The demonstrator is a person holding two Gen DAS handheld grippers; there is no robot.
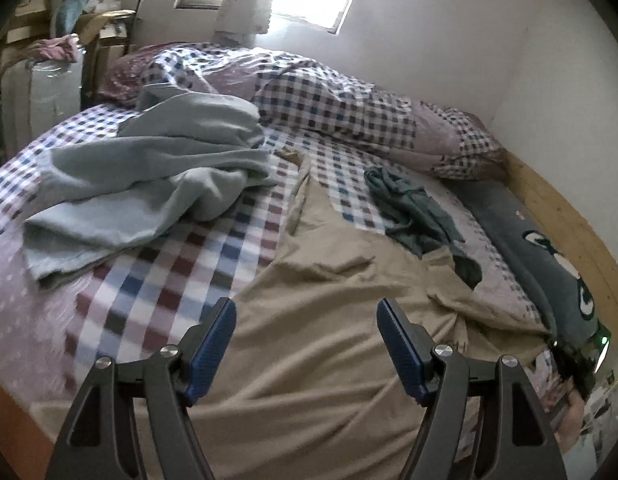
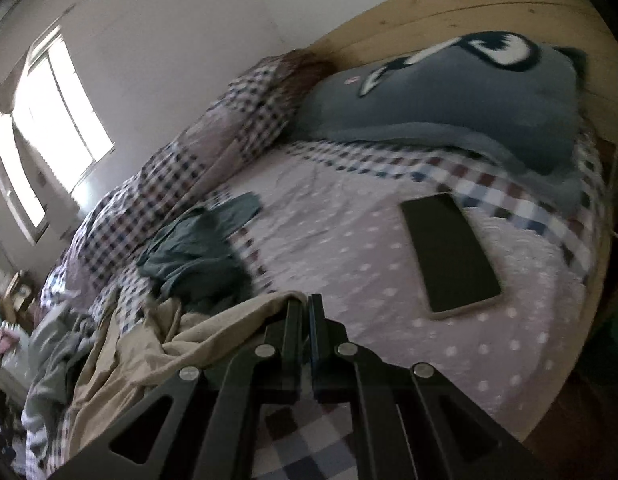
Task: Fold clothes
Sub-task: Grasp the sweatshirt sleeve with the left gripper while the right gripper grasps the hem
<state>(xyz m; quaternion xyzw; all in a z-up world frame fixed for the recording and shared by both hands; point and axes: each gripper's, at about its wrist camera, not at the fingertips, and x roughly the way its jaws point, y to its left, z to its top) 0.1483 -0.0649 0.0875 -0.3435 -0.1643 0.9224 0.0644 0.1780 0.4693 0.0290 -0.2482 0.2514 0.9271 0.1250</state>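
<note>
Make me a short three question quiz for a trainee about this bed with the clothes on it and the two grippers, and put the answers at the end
1. True or false: the left gripper is open above the beige garment.
2. What does the right gripper hold? A) the phone B) the beige garment's edge C) the dark green garment
3. Fill in: the phone lies screen-up on the pink dotted ____, near the grey cartoon pillow.

Key: 1 true; 2 B; 3 sheet.

no readable text, labels, brands or numbers in either view
</note>
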